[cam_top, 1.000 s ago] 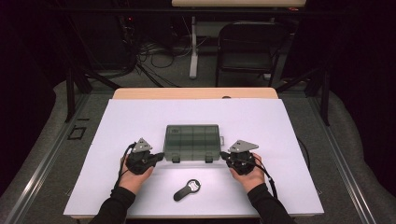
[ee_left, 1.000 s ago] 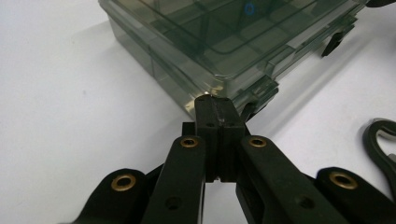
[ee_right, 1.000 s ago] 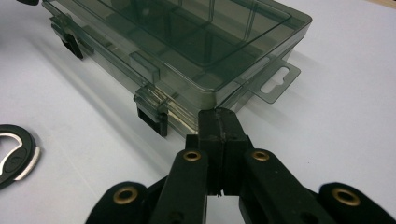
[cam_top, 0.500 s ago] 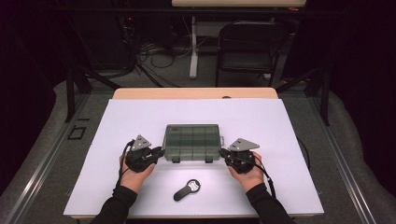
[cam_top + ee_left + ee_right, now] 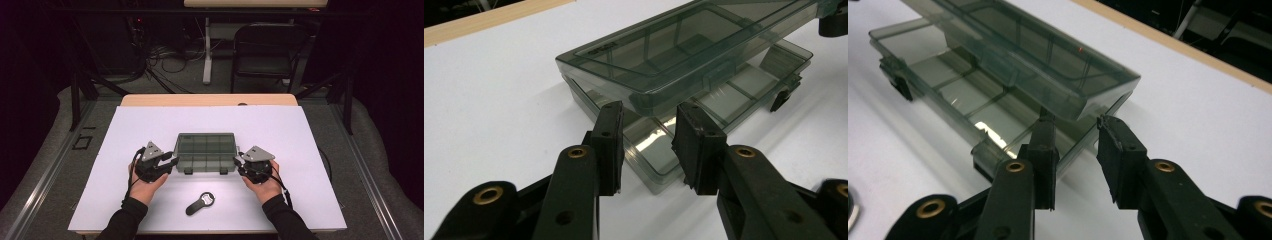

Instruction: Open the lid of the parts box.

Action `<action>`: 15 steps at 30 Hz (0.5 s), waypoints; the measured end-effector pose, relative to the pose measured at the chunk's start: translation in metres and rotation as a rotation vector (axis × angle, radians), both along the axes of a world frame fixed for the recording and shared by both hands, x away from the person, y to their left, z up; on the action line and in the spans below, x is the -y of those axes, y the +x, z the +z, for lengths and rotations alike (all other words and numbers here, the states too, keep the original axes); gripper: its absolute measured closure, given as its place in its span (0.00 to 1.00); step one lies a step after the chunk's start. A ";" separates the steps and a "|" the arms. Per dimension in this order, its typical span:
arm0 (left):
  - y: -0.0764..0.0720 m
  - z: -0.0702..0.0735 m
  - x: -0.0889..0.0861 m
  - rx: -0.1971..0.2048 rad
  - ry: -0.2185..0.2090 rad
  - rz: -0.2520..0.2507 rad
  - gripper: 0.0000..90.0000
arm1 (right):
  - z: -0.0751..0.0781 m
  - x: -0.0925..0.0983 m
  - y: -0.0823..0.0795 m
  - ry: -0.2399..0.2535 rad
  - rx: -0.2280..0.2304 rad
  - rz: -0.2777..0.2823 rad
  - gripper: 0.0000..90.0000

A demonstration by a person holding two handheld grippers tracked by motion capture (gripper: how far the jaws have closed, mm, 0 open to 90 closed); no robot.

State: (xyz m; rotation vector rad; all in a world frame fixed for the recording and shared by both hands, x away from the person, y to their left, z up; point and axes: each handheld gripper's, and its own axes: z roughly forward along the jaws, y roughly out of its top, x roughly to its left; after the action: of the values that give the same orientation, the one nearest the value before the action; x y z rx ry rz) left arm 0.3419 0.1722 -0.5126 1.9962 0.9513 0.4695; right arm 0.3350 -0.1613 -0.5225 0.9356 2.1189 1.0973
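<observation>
Left tool (image 5: 169,164) sits at the left front corner of the smoky see-through organizer box (image 5: 205,151), jaws parted with a clear gap and nothing between them. In the left gripper view that tool (image 5: 648,145) has its tips right up against the corner, just under the edge of the raised lid (image 5: 694,47), but I can't tell if either tip is actually touching the plastic.

Right tool (image 5: 241,163) mirrors it at the right front corner, jaws also spread and gripping nothing. In the right gripper view this tool (image 5: 1079,145) has one jaw tip tucked just under the lid's (image 5: 1028,55) corner, over the divided tray (image 5: 948,95); the other jaw is out past the box's end.

So the box is partly open: lid tilted up at the front, hinged along the far side, with dark latches hanging off the front edge. The compartments look empty as far as I can see.

The box sits around the middle of the white counter (image 5: 300,135), a bit toward the person's side. A small black bottle-opener-looking thing (image 5: 200,203) lies nearer the person, between the two forearms, well apart from the box. Behind the counter there's a dark chair (image 5: 267,47) and a mess of cables (image 5: 160,57) on the floor.
</observation>
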 end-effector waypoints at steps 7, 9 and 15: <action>0.005 0.011 0.003 0.018 0.005 0.011 0.70 | 0.012 -0.006 0.007 -0.011 0.030 -0.010 0.79; 0.005 0.012 0.003 0.021 0.009 0.011 0.71 | 0.013 -0.005 0.008 -0.004 0.028 -0.011 0.79; 0.011 0.021 0.005 0.033 0.016 0.024 0.71 | 0.020 -0.006 0.013 -0.005 0.026 -0.014 0.81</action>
State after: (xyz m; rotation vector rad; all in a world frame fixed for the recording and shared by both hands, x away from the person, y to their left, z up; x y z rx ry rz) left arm 0.3530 0.1673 -0.4912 1.9874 0.9551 0.5234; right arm 0.3476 -0.1557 -0.5028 0.9281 2.0898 1.0911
